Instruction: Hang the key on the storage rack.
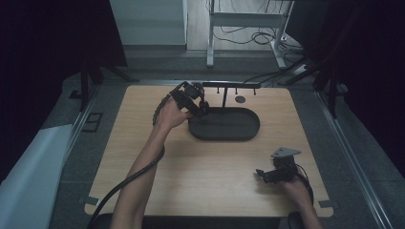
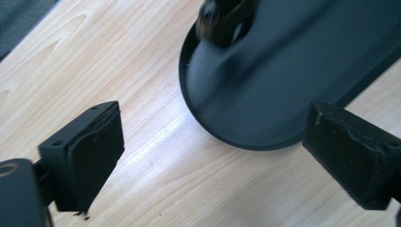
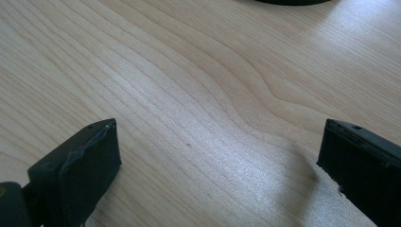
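A black oval tray (image 1: 239, 129) lies on the far half of the wooden table. A black stand with a hooked crossbar (image 1: 231, 86) rises from its back edge. My left gripper (image 1: 203, 109) hangs over the tray's left end, open. In the left gripper view its jaws stand wide apart with nothing between them, above the tray's rim (image 2: 246, 142). A small dark blurred object (image 2: 222, 19) sits at the tray's edge; I cannot tell what it is. My right gripper (image 1: 260, 174) rests low near the front right of the table, open over bare wood (image 3: 203, 94).
A small dark round mark (image 1: 240, 99) shows on the table behind the tray. The table's front edge (image 1: 205, 214) lies close to my right hand. Dark curtains, stand legs and cables surround the table at the back and sides.
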